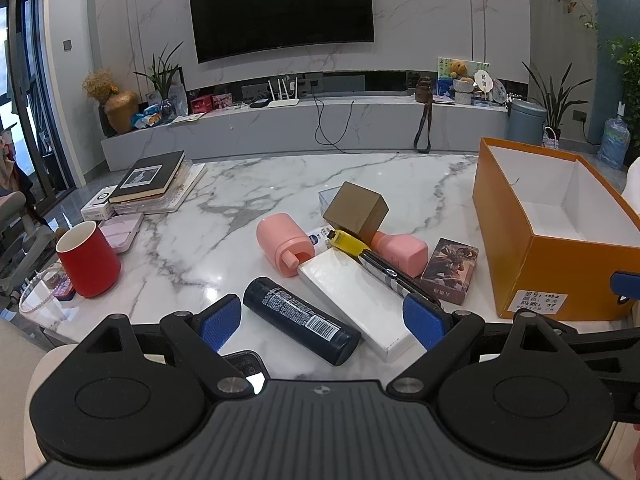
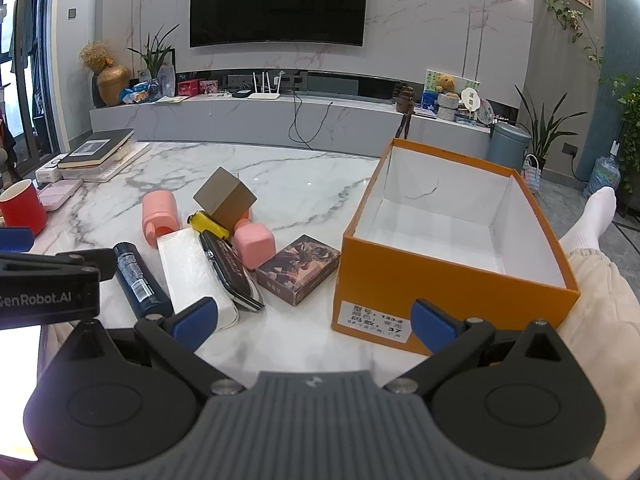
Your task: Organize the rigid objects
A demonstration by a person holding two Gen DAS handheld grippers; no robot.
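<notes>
Cluster of rigid items, centre of the marble table (image 1: 280, 184): a dark blue cylindrical bottle (image 1: 302, 320) lying on its side, touching a long white box (image 1: 356, 300) beside it; a dark glossy case (image 1: 396, 276) resting across the far end of that white box; a yellow lighter-like item (image 1: 348, 242) and a small white tube (image 1: 318, 238) tucked behind; a pink container (image 1: 282, 242) on its side with its spout toward the viewer; a second pink bottle (image 1: 400, 252); a brown cube-shaped box (image 1: 356, 210) tilted on one edge atop the pile; a printed card box (image 1: 450, 270) lying flat between the pile and the orange box. Orange shoe box (image 2: 452, 256), lid off, white interior holding nothing visible, stands to the right of the cluster, label facing the near edge. Left gripper (image 1: 322, 320): jaws wide apart, holding nothing; the blue bottle and the near end of the white box lie between and just ahead of its blue pads. Right gripper (image 2: 314, 320): jaws likewise spread, gripping nothing; bare tabletop sits between them, the white box's near end by its left pad, the orange box's labelled corner by its right pad. Outlying: red cup (image 1: 88, 258) at the table's left, pink flat case (image 1: 122, 232) behind it, stack of books (image 1: 154, 182) at the far left.
</notes>
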